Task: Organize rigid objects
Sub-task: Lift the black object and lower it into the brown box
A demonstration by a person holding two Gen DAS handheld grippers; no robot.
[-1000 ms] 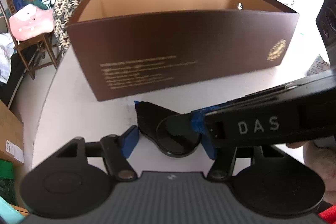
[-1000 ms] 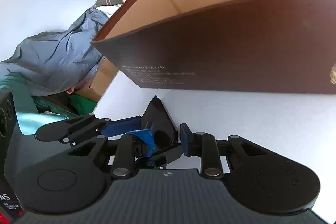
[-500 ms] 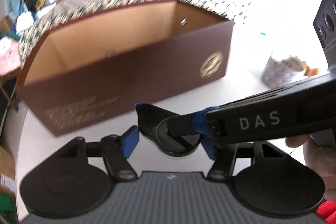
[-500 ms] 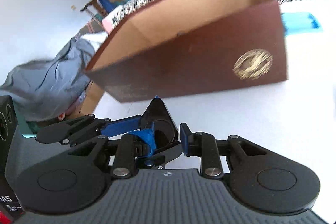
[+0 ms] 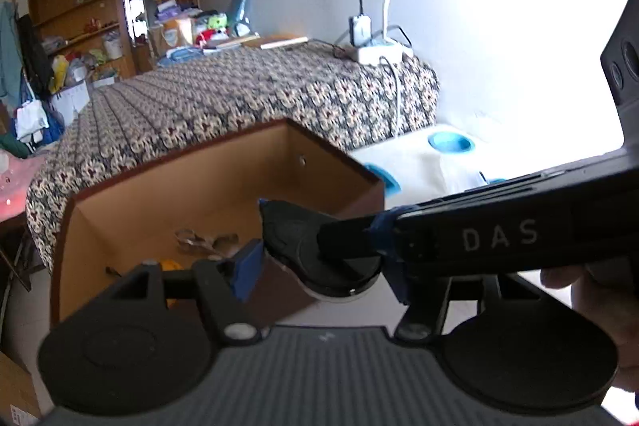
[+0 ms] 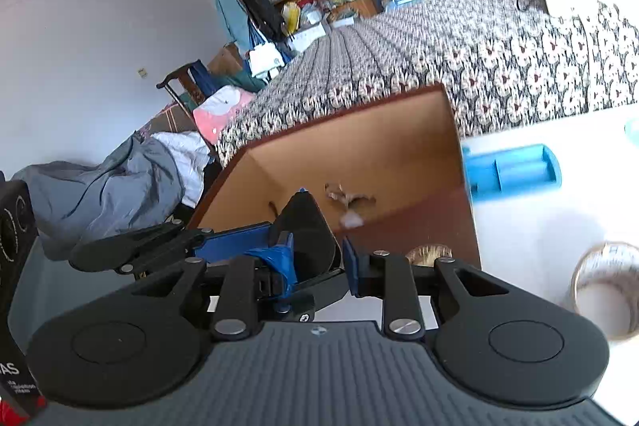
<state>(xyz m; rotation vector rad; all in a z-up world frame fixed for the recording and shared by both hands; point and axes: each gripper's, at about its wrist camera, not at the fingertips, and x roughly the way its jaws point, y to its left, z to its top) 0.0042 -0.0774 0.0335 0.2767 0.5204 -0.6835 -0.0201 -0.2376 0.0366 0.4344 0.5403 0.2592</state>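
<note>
A black rigid object [image 5: 315, 246] with a round base and a pointed wedge end is held up at the near rim of the open brown cardboard box [image 5: 120, 202]. Both grippers hold it. My left gripper [image 5: 323, 266] closes its blue pads on the object's two sides. My right gripper [image 6: 317, 262] comes in from the right in the left wrist view and clamps the same object [image 6: 307, 230]. The box [image 6: 359, 146] holds some metal pieces [image 5: 207, 240] and a yellow item [image 5: 169, 264] on its floor.
The box stands on a white table [image 5: 431, 154]. A blue tray [image 6: 515, 166] and a blue dish [image 5: 449, 142] lie behind and right of the box. A paper-lined cup [image 6: 607, 290] stands at right. A patterned bed [image 5: 239, 98] lies beyond.
Both grippers have lifted the black object from the table in front of the box up to the level of the box's rim. The box interior has come into view.
</note>
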